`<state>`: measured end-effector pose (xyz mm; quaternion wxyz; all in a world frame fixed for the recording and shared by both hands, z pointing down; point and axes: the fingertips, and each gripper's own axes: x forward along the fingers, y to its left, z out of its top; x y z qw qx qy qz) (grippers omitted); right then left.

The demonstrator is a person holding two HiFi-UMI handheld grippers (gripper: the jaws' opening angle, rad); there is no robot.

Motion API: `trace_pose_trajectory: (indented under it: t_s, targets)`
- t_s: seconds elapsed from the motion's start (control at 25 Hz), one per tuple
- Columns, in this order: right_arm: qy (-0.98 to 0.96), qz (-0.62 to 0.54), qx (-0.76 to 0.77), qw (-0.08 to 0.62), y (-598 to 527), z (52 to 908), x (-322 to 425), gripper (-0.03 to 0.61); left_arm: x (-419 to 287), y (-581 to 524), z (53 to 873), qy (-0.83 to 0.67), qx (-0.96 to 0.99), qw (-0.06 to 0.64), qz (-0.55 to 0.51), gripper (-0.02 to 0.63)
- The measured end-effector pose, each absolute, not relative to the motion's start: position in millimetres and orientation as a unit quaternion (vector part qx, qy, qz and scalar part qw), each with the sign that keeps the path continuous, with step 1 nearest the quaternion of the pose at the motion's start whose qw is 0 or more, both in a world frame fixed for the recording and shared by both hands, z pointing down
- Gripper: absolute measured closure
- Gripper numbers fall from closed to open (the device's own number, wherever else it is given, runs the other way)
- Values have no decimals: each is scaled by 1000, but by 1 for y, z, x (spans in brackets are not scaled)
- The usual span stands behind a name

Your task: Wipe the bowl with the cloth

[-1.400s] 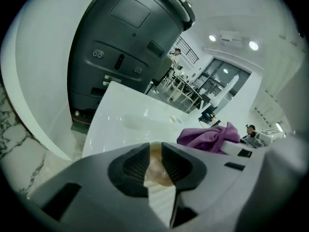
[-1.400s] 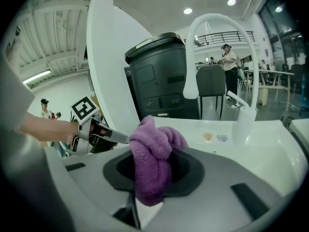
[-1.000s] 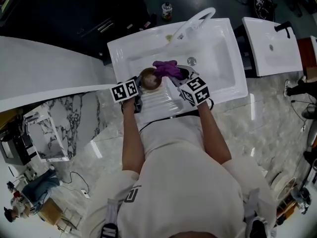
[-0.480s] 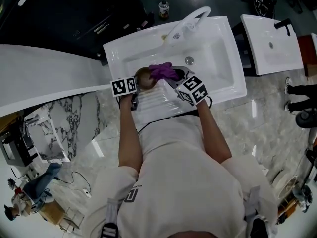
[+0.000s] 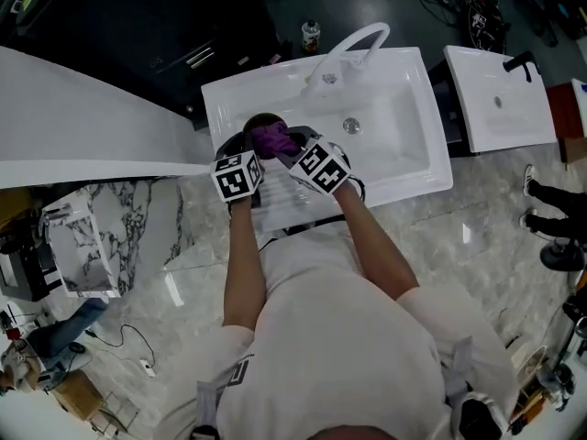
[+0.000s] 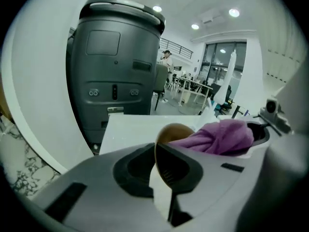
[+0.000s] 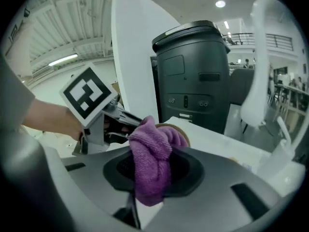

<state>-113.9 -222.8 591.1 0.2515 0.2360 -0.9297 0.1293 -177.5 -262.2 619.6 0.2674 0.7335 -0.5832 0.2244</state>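
A brown bowl (image 5: pixel 260 123) hangs tilted over the left part of the white sink (image 5: pixel 394 90). My left gripper (image 5: pixel 248 147) grips its rim: in the left gripper view the thin brown rim (image 6: pixel 160 164) stands between the jaws, which have just been closing on it. A purple cloth (image 5: pixel 275 139) lies bunched against the bowl's inside. My right gripper (image 5: pixel 293 151) is shut on that cloth, which in the right gripper view hangs as a thick fold (image 7: pixel 150 164) out of the jaws, with the bowl (image 7: pixel 182 132) just behind it and the left gripper's marker cube (image 7: pixel 89 96) to the left.
A white faucet (image 5: pixel 356 38) arches over the sink's back edge, with the drain (image 5: pixel 351 126) to the right of the bowl. A small bottle (image 5: pixel 311 35) stands behind. A second basin (image 5: pixel 500 99) lies at the right, a curved white counter (image 5: pixel 83 122) at the left. A dark bin (image 6: pixel 118 62) stands beyond.
The left gripper's jaws have closed on the bowl's rim and raised it. The right gripper has carried the cloth leftward into the bowl.
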Motion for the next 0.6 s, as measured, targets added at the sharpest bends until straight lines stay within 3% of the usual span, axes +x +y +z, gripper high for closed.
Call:
trace_pose_trajectory:
  t_s: [0.24, 0.6]
  targets:
    - [-936, 21, 209, 282, -256, 551, -157, 488, -190, -265, 563, -622, 723, 245, 177, 594]
    - [-899, -80, 312, 295, -241, 548, -163, 488, -190, -242, 559, -607, 751, 179, 188, 595]
